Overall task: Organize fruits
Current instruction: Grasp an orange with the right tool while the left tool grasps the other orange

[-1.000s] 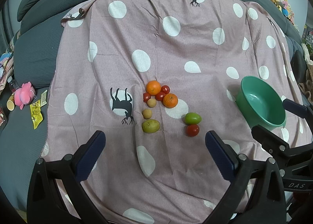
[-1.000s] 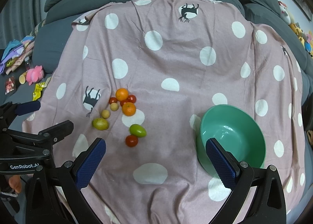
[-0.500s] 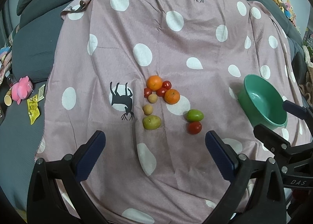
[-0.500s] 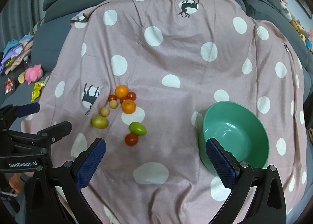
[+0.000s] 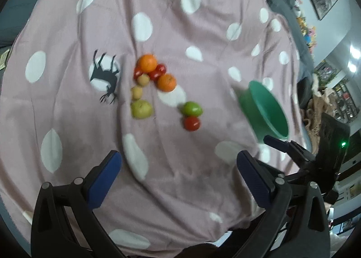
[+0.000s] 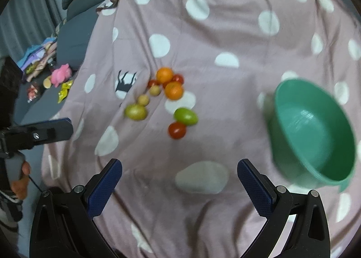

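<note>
On the pink, white-dotted cloth (image 5: 203, 32) that covers the grey sofa (image 6: 74, 37), I see the fruit lying in a loose cluster, none of it in the green bowl (image 6: 313, 131); my left gripper (image 5: 178, 167) hovers above the near part of the cloth with its blue pads wide apart and nothing between them; my right gripper (image 6: 179, 175) is likewise spread wide and empty, with the bowl just beyond its right finger (image 6: 255, 181); the bowl stands on the cloth, well apart from the fruit, to their right; at the far end of the cluster an orange (image 5: 147, 62) touches small red tomatoes (image 5: 158, 72), and a second orange (image 5: 166, 82) sits just beside them; two small tan fruits (image 5: 140, 86) run in a line toward me from there, ending at a yellow-green fruit (image 5: 141, 109); nearer the bowl a green fruit (image 6: 185, 116) lies touching a red tomato (image 6: 177, 130); a black deer print (image 5: 105, 76) marks the cloth just left of the cluster; off the cloth's left edge, in the right wrist view, a pink soft toy (image 6: 61, 74) and a yellow packet (image 6: 64, 90) lie on the sofa; both views are somewhat blurred.
</note>
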{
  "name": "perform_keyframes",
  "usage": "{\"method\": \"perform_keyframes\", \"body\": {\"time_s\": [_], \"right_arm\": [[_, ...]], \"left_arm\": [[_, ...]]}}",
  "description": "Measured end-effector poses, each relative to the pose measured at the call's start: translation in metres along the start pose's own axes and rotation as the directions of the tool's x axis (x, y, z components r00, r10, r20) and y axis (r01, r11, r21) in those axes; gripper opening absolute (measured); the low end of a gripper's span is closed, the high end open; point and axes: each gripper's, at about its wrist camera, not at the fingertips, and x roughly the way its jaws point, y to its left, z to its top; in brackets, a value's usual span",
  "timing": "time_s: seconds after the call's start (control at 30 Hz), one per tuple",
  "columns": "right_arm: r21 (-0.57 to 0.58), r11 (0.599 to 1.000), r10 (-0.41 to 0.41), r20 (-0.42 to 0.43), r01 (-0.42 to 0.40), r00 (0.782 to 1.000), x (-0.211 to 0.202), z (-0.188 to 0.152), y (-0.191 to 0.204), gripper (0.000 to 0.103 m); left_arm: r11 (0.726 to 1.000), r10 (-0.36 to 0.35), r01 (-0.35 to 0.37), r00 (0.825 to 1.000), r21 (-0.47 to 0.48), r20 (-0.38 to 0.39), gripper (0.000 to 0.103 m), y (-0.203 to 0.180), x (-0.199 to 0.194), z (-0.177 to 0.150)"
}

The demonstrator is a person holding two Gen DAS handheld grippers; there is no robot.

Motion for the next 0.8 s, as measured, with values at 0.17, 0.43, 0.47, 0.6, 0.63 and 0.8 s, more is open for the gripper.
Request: {"method": "perform_keyframes", "body": {"time_s": [0.17, 0.43, 0.47, 0.6, 0.63, 0.8], "right_arm": [[0.073, 0.991, 0.111, -0.012, -0.11, 0.994, 0.014, -0.001, -0.007, 0.102], [0.093, 0.984, 0.148, 0.031, -0.15, 0.989, 0.029, 0.019, -0.013, 0.092], [0.099, 0.985, 0.14, 0.036, -0.143, 0.989, 0.032, 0.023, -0.016, 0.089], [0.086, 0.99, 0.109, 0.021, -0.111, 0.994, 0.055, 0.042, -0.017, 0.079], [0.073, 0.991, 0.113, 0.014, -0.114, 0.993, 0.062, 0.046, -0.015, 0.079], [-0.004, 0.999, 0.052, -0.046, -0.052, 0.998, 0.105, 0.071, -0.005, 0.071]], "left_arm": [[0.994, 0.102, -0.102, 0.995, 0.048, 0.006, 0.1, -0.002, 0.017, 0.001], [0.992, 0.093, -0.096, 0.995, 0.076, 0.037, 0.082, 0.011, 0.038, 0.023], [0.992, 0.094, -0.097, 0.995, 0.075, 0.042, 0.079, 0.013, 0.042, 0.026], [0.993, 0.098, -0.1, 0.994, 0.063, 0.048, 0.073, 0.023, 0.056, 0.046], [0.992, 0.104, -0.107, 0.993, 0.065, 0.048, 0.072, 0.025, 0.062, 0.055], [0.99, 0.108, -0.112, 0.993, 0.084, 0.049, 0.069, 0.028, 0.085, 0.091]]}}
